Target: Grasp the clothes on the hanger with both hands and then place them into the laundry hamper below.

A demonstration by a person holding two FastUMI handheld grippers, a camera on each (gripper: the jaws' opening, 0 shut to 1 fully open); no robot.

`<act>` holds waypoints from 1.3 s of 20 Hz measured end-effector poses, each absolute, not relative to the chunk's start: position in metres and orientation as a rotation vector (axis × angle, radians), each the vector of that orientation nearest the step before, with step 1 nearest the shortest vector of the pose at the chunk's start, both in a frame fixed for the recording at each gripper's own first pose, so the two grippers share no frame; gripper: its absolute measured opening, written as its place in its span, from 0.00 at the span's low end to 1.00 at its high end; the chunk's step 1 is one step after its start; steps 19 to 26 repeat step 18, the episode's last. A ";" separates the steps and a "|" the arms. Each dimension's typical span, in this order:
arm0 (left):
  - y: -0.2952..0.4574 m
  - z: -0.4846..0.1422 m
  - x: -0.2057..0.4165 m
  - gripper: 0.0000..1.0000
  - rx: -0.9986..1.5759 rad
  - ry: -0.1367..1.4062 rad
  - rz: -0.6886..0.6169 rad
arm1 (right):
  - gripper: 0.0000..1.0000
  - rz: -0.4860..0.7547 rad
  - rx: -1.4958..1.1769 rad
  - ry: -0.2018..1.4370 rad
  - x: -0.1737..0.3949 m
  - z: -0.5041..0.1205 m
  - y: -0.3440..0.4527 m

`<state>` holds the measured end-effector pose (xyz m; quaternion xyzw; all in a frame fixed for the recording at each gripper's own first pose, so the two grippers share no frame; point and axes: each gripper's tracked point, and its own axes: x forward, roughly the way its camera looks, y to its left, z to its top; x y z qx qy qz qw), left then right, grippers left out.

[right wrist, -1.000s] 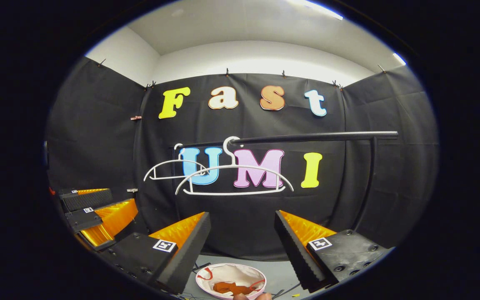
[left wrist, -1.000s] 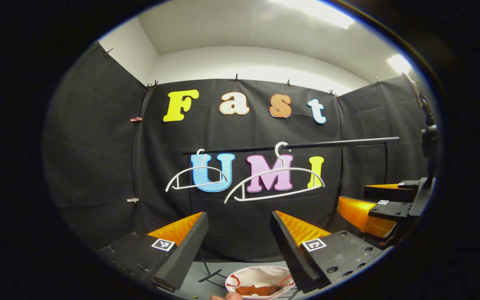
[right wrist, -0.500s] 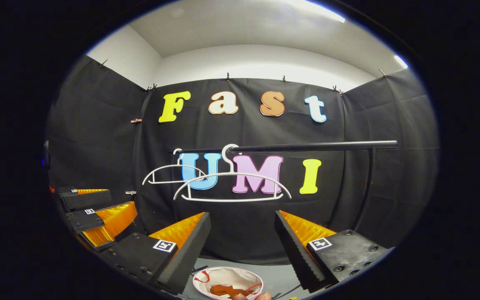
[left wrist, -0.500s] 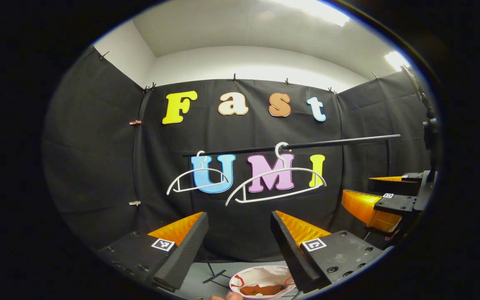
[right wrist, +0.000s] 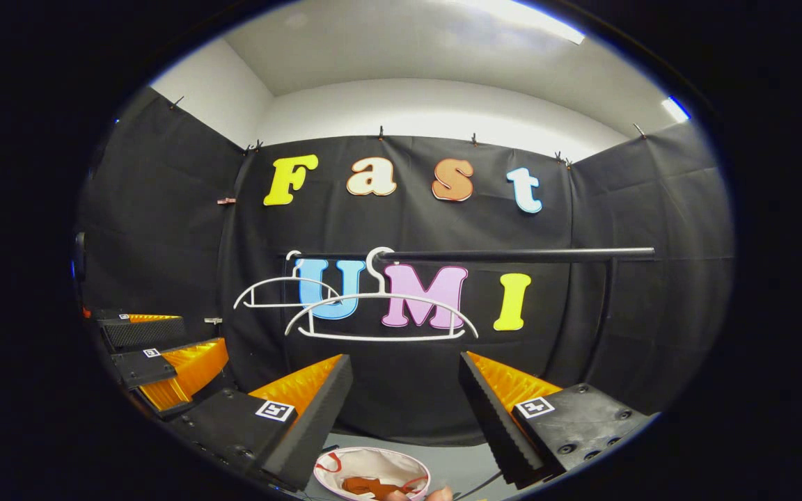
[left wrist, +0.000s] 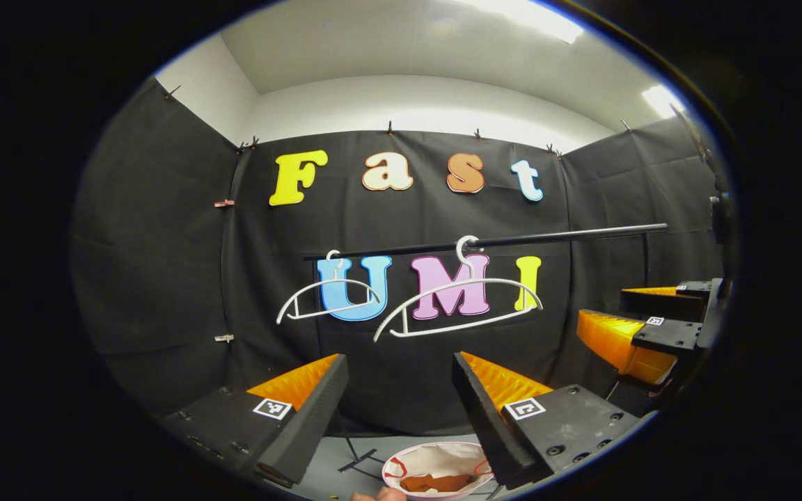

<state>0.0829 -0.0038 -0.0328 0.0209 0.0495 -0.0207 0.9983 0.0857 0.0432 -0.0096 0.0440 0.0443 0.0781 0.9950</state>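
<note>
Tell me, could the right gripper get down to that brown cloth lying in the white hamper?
Probably yes. The right gripper is open and empty, the hamper sits below it with its top open, and the brown cloth lies uncovered inside. A fingertip shows at the rim, little else.

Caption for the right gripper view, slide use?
Open right gripper faces two bare hangers on the rail; clothes lie in the hamper.

Ahead of me a dark rail [left wrist: 512, 241] runs level across the black cloth [left wrist: 164, 243], its far end carried by an upright post [right wrist: 606, 306]. Small clips [left wrist: 390, 128] pin the cloth's top edge to the white wall [left wrist: 415, 104], and two more clips [left wrist: 223, 203] sit on its left seam. A ceiling light [left wrist: 533, 17] glows above. Below me, a dark stand foot [left wrist: 356, 460] rests on the grey floor [left wrist: 328, 466].
</note>
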 end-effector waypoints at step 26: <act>-0.003 -0.035 0.079 0.95 0.054 0.098 -0.018 | 0.99 0.165 0.081 0.077 0.078 -0.011 0.043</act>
